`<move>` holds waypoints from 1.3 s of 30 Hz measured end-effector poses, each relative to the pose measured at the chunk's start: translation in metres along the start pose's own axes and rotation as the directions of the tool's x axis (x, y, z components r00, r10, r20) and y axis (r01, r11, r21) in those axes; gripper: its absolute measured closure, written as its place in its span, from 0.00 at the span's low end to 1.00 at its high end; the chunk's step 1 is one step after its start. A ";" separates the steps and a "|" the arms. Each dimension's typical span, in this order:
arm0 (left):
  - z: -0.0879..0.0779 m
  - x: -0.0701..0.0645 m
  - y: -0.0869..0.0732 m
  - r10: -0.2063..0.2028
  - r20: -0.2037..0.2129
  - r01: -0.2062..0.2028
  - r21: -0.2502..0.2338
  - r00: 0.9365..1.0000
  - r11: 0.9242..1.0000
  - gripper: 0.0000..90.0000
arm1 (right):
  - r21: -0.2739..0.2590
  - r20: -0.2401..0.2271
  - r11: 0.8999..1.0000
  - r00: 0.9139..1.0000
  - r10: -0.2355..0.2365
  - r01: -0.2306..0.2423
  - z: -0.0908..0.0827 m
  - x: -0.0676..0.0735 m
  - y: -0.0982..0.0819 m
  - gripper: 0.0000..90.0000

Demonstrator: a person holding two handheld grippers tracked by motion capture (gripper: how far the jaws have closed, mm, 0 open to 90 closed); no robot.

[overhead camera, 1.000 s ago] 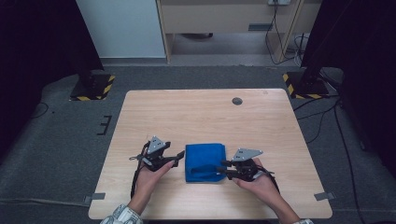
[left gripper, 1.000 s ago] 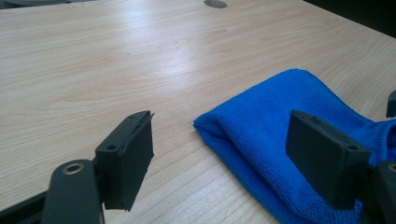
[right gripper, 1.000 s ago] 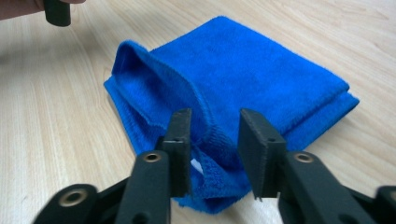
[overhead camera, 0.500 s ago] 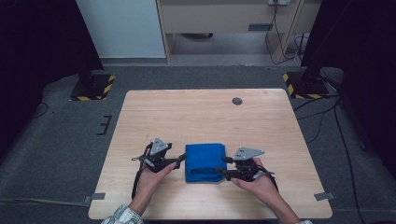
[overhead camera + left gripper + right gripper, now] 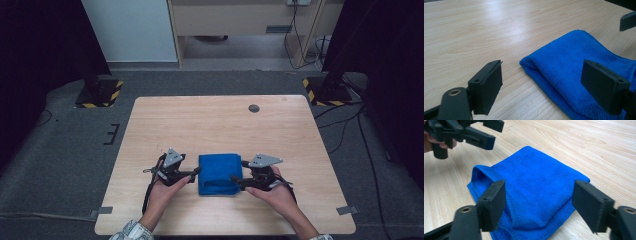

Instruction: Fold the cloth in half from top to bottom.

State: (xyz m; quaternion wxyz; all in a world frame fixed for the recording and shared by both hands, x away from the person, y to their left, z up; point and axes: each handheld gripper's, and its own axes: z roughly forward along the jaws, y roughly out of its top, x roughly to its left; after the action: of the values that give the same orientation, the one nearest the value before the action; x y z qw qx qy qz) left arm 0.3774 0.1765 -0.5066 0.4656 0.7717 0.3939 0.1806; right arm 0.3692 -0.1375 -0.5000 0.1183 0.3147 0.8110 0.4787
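Blue cloth [image 5: 218,173] between open tongs

A fuzzy blue microfibre cloth [image 5: 534,187] lies on the smooth, pale wood-grain table [image 5: 210,120], faintly glossy.

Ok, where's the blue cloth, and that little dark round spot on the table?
blue cloth [image 5: 219,173], high view, middle of its folded top.
dark round spot [image 5: 254,108], high view, its centre.
table [image 5: 200,125], high view, bare wood.
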 end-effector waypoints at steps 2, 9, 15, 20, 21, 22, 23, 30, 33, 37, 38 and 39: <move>0.000 0.000 0.000 0.003 0.001 -0.003 0.000 1.000 1.000 0.18 | 0.002 0.008 1.000 1.000 0.010 -0.010 0.001 -0.001 0.001 0.26; 0.000 -0.001 0.001 0.009 -0.004 -0.009 0.000 1.000 1.000 0.15 | -0.009 0.036 1.000 0.999 0.016 -0.016 0.001 -0.004 0.003 0.19; -0.001 -0.002 0.002 0.011 -0.005 -0.011 -0.003 1.000 1.000 0.15 | -0.006 0.054 1.000 0.998 0.029 -0.028 0.001 -0.007 0.003 0.18; -0.002 -0.001 0.004 0.020 -0.009 -0.020 -0.006 1.000 1.000 0.14 | -0.015 0.066 0.999 0.997 0.033 -0.032 -0.002 -0.011 0.005 0.16; -0.003 -0.001 0.004 0.021 -0.011 -0.021 -0.006 1.000 1.000 0.13 | -0.020 0.072 0.999 0.997 0.038 -0.037 -0.003 -0.012 0.005 0.16; -0.003 0.000 0.005 0.021 -0.013 -0.021 -0.010 1.000 1.000 0.13 | -0.022 0.076 0.999 0.996 0.042 -0.040 -0.004 -0.013 0.005 0.16; -0.004 0.001 0.005 0.018 -0.012 -0.018 -0.012 1.000 1.000 0.13 | -0.023 0.081 0.999 0.996 0.044 -0.042 -0.005 -0.015 0.005 0.15; -0.009 0.010 0.007 0.005 -0.024 -0.006 -0.016 1.000 1.000 0.11 | -0.048 0.111 0.997 0.991 0.073 -0.068 -0.014 -0.026 0.007 0.13; -0.010 0.013 0.007 -0.005 -0.028 0.005 -0.017 1.000 1.000 0.11 | -0.055 0.119 0.995 0.989 0.084 -0.078 -0.017 -0.030 0.007 0.12; -0.012 0.018 0.007 -0.009 -0.028 0.009 -0.013 1.000 1.000 0.10 | -0.058 0.134 0.995 0.987 0.088 -0.081 -0.019 -0.033 0.007 0.11; -0.012 0.018 0.008 -0.003 -0.025 0.003 -0.007 1.000 1.000 0.10 | -0.057 0.138 0.995 0.986 0.089 -0.082 -0.019 -0.034 0.007 0.11; -0.012 0.019 0.009 0.003 -0.026 -0.003 -0.005 1.000 1.000 0.09 | -0.055 0.143 0.995 0.986 0.086 -0.079 -0.020 -0.035 0.007 0.11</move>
State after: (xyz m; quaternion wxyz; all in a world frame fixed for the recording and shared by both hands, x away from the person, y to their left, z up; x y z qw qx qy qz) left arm 0.3847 0.1959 -0.4946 0.4620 0.7687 0.3983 0.1923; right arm 0.3895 -0.1710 -0.4881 0.1650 0.3789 0.7744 0.4790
